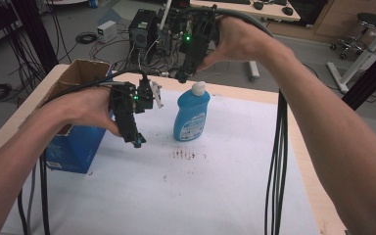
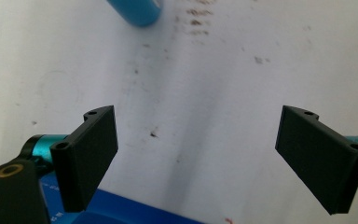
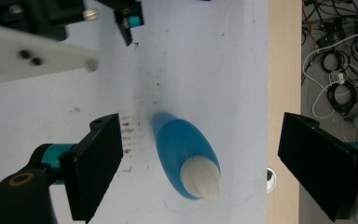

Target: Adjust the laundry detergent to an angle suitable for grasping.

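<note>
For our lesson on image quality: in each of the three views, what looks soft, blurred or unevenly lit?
High view: dim, grainy room, the white table cover brightest. Left gripper view: the left claw sharp, the stained cover soft, the blue bottle cropped. Right gripper view: the bottle's white cap blurred, the right claw crisper.

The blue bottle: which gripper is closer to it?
Right. The right gripper hangs just above the bottle, jaws open over its white cap. The left gripper sits off to its left.
</note>
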The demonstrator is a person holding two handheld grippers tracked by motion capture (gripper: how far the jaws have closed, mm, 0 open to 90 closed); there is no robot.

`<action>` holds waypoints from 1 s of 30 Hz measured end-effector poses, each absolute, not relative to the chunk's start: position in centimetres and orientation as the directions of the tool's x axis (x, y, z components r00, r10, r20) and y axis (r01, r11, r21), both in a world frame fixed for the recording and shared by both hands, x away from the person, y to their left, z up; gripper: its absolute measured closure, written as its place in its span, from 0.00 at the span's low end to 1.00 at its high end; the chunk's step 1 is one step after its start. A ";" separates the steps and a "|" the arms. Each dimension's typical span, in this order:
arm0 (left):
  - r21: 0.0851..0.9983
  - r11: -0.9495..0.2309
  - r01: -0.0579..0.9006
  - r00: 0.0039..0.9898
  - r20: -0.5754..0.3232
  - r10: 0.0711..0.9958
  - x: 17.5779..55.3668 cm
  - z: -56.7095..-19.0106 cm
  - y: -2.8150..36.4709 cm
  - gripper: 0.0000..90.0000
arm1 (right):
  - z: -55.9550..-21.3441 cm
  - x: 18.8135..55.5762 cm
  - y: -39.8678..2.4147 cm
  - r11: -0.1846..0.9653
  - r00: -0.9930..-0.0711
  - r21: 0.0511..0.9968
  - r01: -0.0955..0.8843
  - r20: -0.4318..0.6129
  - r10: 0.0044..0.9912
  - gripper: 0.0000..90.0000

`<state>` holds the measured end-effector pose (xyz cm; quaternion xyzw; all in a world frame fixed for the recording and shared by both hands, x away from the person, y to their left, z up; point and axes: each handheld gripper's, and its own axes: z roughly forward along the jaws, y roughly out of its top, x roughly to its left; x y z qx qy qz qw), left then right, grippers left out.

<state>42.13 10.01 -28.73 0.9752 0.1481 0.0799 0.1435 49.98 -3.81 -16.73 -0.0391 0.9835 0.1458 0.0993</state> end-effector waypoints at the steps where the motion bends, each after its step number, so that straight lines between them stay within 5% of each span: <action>1: 0.310 -0.910 0.276 0.939 0.114 0.324 42.4 -28.7 10.0 0.14 | -16.4 49.8 -3.9 0.955 -0.977 0.277 -0.105 -0.208 -0.047 0.15; 12: 0.486 -0.761 0.430 0.856 0.050 0.515 44.3 -30.0 9.0 0.14 | -13.3 48.7 -4.4 0.954 -0.968 0.275 -0.123 -0.247 -0.053 0.15; 30: 0.681 -0.559 0.473 0.775 -0.020 0.632 47.2 -33.4 6.7 0.14 | -13.2 48.2 -4.3 0.962 -0.964 0.240 -0.128 -0.260 -0.063 0.15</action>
